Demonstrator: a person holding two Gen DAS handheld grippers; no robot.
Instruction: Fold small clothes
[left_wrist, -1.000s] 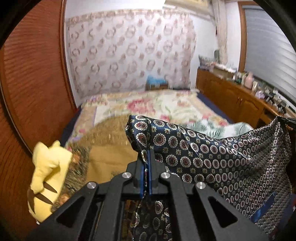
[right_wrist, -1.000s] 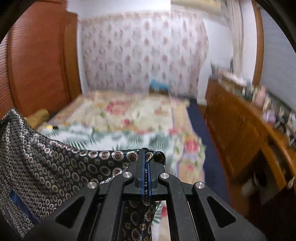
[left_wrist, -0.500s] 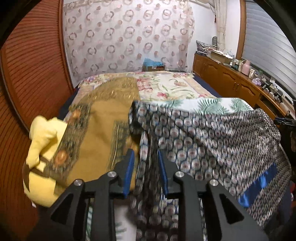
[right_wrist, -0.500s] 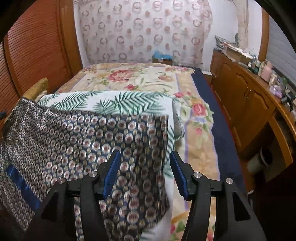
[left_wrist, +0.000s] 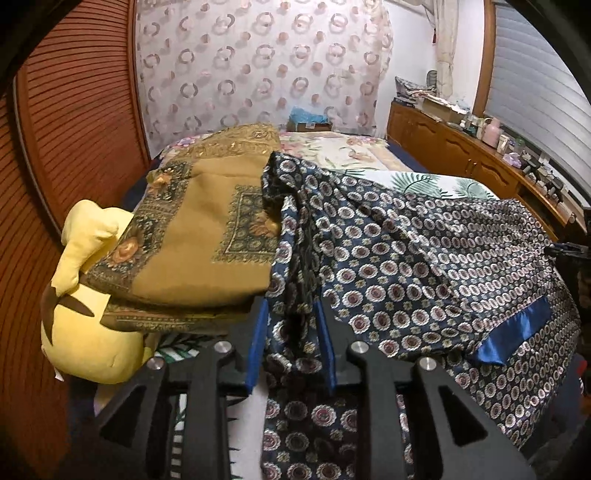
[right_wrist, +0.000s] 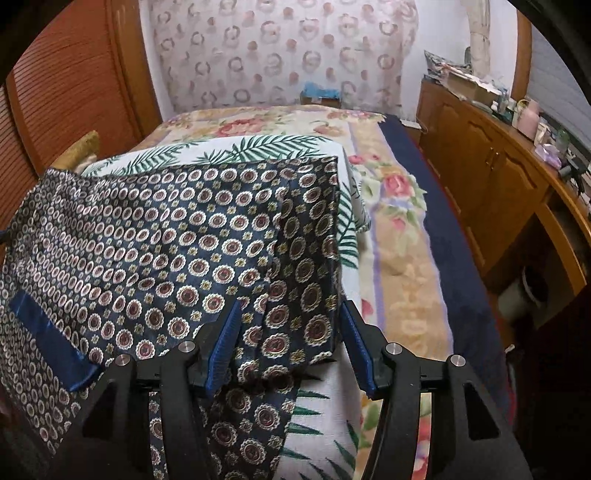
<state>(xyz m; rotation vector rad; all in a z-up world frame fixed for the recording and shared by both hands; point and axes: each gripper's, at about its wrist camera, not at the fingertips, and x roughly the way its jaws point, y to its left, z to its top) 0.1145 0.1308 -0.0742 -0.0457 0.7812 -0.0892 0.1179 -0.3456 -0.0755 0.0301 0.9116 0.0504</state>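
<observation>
While the garment (left_wrist: 406, 258) lies spread on the bed (right_wrist: 399, 229), both grippers, left (left_wrist: 291, 343) and right (right_wrist: 291, 343), hang over it with jaws spread, gripping nothing; folding looks barely begun.

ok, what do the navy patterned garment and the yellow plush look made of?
Navy patterned garment: thin woven fabric, satin-like, possibly silk or polyester; it shows slight sheen, soft drape and a glossy blue band. Yellow plush: matte soft fabric, likely stuffed fleece; rounded and puffy.
</observation>
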